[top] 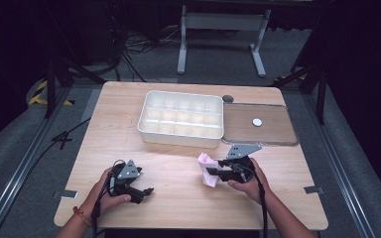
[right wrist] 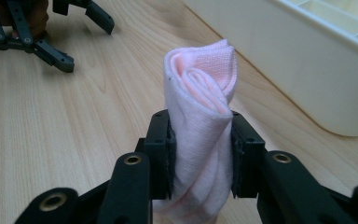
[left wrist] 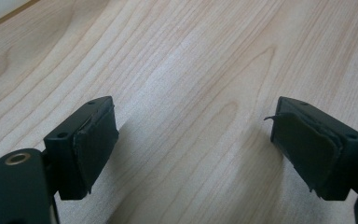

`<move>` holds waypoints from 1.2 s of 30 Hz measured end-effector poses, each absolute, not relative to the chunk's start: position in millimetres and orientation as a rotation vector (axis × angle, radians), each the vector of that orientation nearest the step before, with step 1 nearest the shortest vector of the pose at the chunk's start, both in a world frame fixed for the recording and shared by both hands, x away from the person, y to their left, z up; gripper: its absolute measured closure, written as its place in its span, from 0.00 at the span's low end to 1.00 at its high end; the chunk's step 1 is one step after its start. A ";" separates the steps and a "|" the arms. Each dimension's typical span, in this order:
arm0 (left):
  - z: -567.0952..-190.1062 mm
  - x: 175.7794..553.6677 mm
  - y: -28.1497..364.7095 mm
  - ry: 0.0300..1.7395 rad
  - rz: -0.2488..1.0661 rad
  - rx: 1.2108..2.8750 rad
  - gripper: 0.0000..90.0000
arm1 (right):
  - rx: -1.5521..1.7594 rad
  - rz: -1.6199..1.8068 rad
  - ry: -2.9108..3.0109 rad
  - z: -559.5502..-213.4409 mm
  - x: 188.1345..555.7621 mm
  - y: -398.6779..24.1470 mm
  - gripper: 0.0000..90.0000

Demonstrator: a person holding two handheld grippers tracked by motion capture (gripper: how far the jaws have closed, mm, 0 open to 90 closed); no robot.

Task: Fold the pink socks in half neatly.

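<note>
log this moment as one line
right gripper: shut on rolled pink cloth | left gripper: open, empty | white compartment tray: empty

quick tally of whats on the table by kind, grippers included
grippers: 2, left gripper and right gripper
pink cloth: 1
white divided tray: 1
flat lid: 1
small white disc: 1
total: 6

Bottom of the pink cloth (right wrist: 200,140) drops out of frame below your right hand-held gripper (right wrist: 200,154); the white tray (right wrist: 307,70) beyond gets cropped too.
</note>
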State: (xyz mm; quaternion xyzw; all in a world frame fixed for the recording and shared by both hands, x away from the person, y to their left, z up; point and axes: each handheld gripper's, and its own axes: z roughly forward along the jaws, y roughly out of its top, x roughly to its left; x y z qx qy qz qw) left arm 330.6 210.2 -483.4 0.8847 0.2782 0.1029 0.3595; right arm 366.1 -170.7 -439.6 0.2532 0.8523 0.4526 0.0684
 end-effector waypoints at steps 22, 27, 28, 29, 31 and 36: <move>-483.4 330.7 210.1 0.719 0.261 2.282 0.16 | 0.810 1.418 2.400 -413.1 373.6 -200.2 0.73; -483.3 330.7 210.1 0.719 0.263 2.283 0.16 | 0.827 1.419 2.373 -410.3 375.0 -204.3 0.73; -483.3 330.7 210.1 0.719 0.263 2.283 0.16 | 0.826 1.419 2.371 -410.0 375.2 -204.5 0.73; -483.3 330.7 210.1 0.719 0.263 2.283 0.16 | 0.826 1.419 2.371 -410.0 375.2 -204.5 0.73; -483.5 330.6 210.1 0.718 0.260 2.282 0.16 | 0.822 1.420 2.365 -408.7 374.8 -204.2 0.73; -483.4 329.8 210.2 0.719 0.264 2.282 0.16 | 0.812 1.420 2.360 -407.6 373.8 -203.4 0.73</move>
